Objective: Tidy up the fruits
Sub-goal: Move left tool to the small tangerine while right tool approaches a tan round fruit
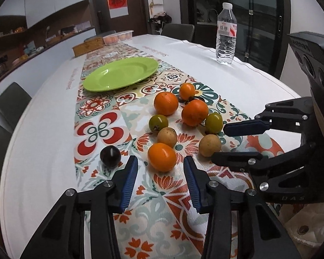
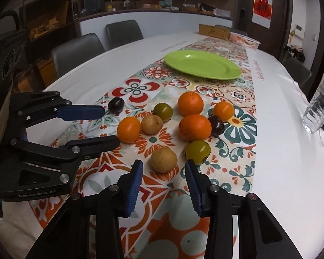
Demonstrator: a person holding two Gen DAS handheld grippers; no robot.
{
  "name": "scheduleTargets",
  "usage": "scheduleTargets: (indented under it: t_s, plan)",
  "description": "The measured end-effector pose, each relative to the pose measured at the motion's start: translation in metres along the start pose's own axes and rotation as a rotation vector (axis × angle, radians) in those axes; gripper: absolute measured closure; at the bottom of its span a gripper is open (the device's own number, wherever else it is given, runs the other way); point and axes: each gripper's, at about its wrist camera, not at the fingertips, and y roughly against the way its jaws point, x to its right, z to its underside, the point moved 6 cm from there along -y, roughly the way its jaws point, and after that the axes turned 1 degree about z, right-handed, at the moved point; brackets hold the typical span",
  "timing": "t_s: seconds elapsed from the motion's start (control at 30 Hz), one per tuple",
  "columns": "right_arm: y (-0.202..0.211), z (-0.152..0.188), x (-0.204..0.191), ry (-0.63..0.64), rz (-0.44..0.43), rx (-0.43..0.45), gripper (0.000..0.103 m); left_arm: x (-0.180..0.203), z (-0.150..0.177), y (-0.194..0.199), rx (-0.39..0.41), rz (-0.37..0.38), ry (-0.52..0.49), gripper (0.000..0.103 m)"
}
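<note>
Now, on the table (image 1: 43, 151), the left claw (image 1: 161, 166) gapes narrowly just short of a near orange (image 1: 162, 157), the right claw (image 2: 164, 168) likewise before a brown fruit (image 2: 163, 159), the green plate (image 1: 121, 73) far behind.

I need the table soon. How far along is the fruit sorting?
Done: nothing; the green plate is bare. In hand: nothing gripped; the left gripper frames the nearest orange, the right gripper a brown fruit, pads not touching. Left: all the fruit on the patterned runner.
</note>
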Motion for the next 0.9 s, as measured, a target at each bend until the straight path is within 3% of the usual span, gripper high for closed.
scheduleTargets:
  t_s: [0.33,0.4,0.47,0.9]
  plan:
    - [-0.015,-0.003,0.001,-0.005,-0.045,-0.039,0.066,-0.004,-0.005,-0.022,-0.054,0.043,0.028,0.063]
    - [-0.017,-0.003,0.001,-0.008,-0.052,-0.043,0.066,-0.004,-0.005,-0.025,-0.065,0.044,0.038,0.069]
    - [-0.019,-0.004,0.002,-0.013,-0.063,-0.049,0.072,-0.005,-0.005,-0.029,-0.072,0.045,0.053,0.070]
    - [-0.013,-0.011,0.006,-0.033,-0.093,-0.025,0.072,-0.012,-0.008,-0.015,-0.046,0.011,0.171,0.071]
